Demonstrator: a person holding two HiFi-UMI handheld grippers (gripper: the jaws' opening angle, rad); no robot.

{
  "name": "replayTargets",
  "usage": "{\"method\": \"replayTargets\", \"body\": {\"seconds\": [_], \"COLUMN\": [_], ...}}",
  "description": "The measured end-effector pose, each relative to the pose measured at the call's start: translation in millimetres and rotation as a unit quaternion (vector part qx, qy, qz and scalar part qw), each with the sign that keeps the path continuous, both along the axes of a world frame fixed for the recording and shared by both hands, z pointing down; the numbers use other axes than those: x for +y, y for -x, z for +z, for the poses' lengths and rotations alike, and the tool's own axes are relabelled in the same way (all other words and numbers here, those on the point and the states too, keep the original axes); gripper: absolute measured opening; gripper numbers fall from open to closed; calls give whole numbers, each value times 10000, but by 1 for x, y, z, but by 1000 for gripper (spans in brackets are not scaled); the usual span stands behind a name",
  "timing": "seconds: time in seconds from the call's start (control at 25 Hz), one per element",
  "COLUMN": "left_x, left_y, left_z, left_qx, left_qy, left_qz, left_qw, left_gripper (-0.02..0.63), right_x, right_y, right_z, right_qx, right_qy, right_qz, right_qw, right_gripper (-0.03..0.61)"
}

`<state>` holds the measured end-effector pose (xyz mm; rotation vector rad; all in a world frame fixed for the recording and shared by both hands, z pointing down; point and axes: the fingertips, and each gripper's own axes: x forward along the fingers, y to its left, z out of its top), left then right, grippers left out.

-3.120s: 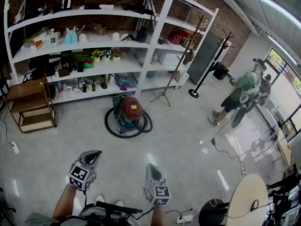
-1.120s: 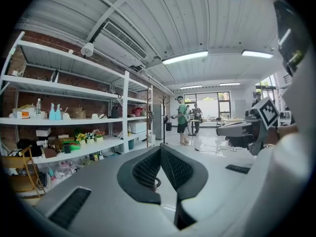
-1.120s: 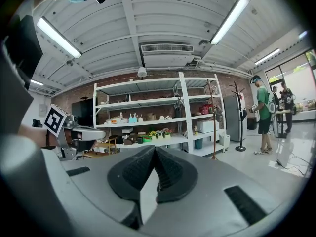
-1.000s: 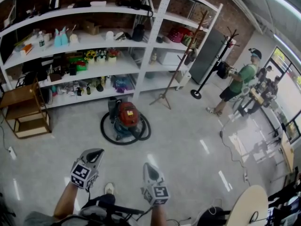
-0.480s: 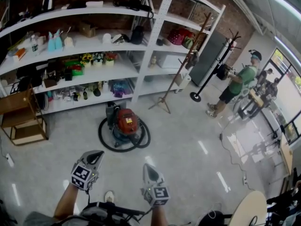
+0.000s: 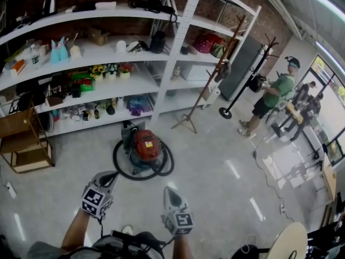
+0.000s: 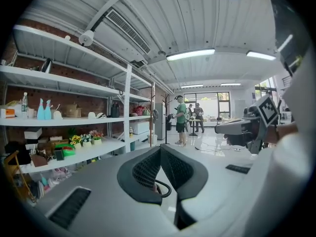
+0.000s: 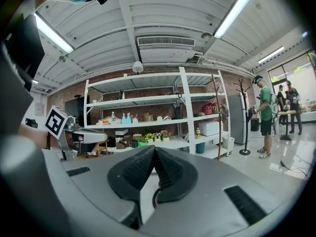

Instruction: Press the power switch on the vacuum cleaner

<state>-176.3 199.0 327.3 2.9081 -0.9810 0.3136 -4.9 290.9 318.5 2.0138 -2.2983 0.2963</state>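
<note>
The red-topped vacuum cleaner [image 6: 146,146] sits on the floor [image 6: 215,182] with its black hose [image 6: 171,164] coiled around it, just in front of the white shelving [image 6: 161,74]. Nearer the person and apart from it, the left gripper [image 6: 110,177] and right gripper [image 6: 169,191] are held side by side, each with its fingers closed together on nothing

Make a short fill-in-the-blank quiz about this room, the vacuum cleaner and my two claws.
1. The vacuum cleaner has a ____ top.
2. Its black hose lies coiled around it on the ____.
3. The left claw and the right claw hold nothing; both have their jaws ____.
4. The person by the coat stand wears a ____ shirt.

Missing words: red; floor; shut; green.
</note>
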Motion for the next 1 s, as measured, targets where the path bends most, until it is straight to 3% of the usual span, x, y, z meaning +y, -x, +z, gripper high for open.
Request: {"method": "replayTargets", "body": {"seconds": [0.52, 1.0], "left_x": [-53, -122], "left_y": [-9, -57], "left_z": [11, 5], "left_qx": [-77, 5], "left_qy": [86, 63], "left_qz": [-131, -363], "left_qw": [9998, 9993], "left_gripper": [9, 9], "right_x": [-57, -129], "right_y": [-23, -76], "right_z": [0, -1], "right_qx": [-6, 44], "right_qy": [27, 34], "right_qz": [-52, -235], "right_qw": [10000, 9997], "right_gripper": [12, 12]}}
